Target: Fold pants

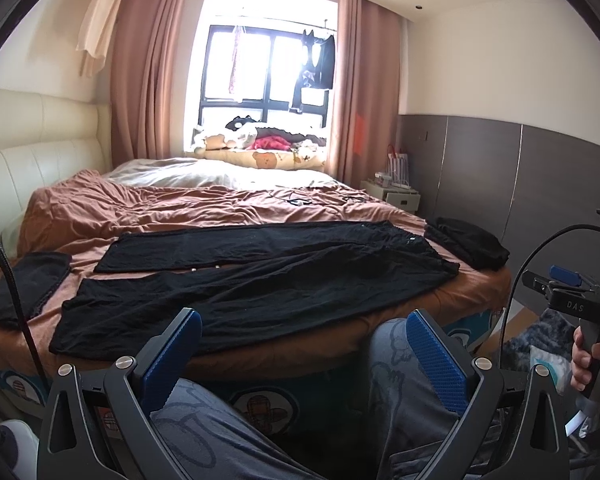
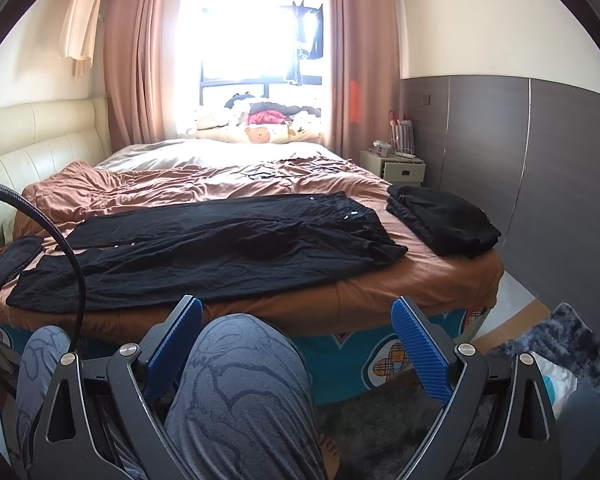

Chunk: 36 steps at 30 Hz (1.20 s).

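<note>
Black pants point(image 1: 255, 276) lie spread flat across the near end of the bed, legs pointing left, waistband at the right; the same pants point(image 2: 203, 256) fill the middle of the right wrist view. My left gripper point(image 1: 304, 320) is open, held low in front of the bed edge above a person's knees, short of the cloth. My right gripper point(image 2: 297, 308) is open too, with a knee between its blue pads point(image 2: 420, 354), below the mattress edge. Neither touches the pants. The right gripper's handle, in a hand point(image 1: 592, 356), shows at the left wrist view's right edge.
A folded black garment point(image 2: 444, 220) sits at the bed's right corner and another dark piece point(image 1: 19, 284) lies at the left. The brown bedspread point(image 1: 203, 204) is rumpled behind. A white nightstand point(image 2: 404, 168) stands right of the bed; a grey rug point(image 2: 556, 340) covers the floor.
</note>
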Tool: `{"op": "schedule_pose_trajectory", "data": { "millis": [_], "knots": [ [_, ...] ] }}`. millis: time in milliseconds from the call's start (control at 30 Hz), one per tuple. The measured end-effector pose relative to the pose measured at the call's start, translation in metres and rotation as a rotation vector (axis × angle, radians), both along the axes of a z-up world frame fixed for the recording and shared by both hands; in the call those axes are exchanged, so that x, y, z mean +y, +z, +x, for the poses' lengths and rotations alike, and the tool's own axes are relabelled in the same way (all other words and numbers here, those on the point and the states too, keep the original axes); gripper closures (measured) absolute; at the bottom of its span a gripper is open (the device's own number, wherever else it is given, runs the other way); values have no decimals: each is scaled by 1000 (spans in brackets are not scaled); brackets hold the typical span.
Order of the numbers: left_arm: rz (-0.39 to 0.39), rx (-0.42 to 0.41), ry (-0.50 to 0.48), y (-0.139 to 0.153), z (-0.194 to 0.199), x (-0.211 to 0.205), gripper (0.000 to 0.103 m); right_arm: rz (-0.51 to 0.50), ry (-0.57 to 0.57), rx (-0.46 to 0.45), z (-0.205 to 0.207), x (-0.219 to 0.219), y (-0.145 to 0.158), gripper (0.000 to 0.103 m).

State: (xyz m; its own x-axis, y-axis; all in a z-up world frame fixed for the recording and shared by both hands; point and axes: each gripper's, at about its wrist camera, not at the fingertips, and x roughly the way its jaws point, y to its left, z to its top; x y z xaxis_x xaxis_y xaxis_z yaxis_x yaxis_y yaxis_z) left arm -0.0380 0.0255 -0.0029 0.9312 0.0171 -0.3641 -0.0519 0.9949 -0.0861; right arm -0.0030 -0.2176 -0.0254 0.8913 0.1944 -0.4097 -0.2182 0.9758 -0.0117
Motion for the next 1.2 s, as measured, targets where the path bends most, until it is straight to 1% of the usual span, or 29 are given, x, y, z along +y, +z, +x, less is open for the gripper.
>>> {"op": "schedule_pose_trajectory", "data": {
  "millis": [333, 467, 667, 867, 1033, 1200],
  "knots": [
    [0, -6, 10, 1, -3, 7, 0, -1, 11, 3, 3, 1, -2, 7],
    [-13, 2, 10, 0, 0, 13, 0, -2, 18, 4, 7, 3, -1, 7],
    [-25, 6, 33, -2, 6, 25, 0, 0, 39, 14, 17, 4, -1, 7],
    [-52, 22, 78, -8, 14, 44, 0, -17, 98, 45, 30, 8, -2, 7],
    [-84, 65, 129, -17, 24, 69, 0, 29, 152, 106, 51, 4, -5, 7],
    [-122, 118, 205, -26, 32, 98, 0, 29, 148, 152, 71, 0, -2, 7]
  ]
}}
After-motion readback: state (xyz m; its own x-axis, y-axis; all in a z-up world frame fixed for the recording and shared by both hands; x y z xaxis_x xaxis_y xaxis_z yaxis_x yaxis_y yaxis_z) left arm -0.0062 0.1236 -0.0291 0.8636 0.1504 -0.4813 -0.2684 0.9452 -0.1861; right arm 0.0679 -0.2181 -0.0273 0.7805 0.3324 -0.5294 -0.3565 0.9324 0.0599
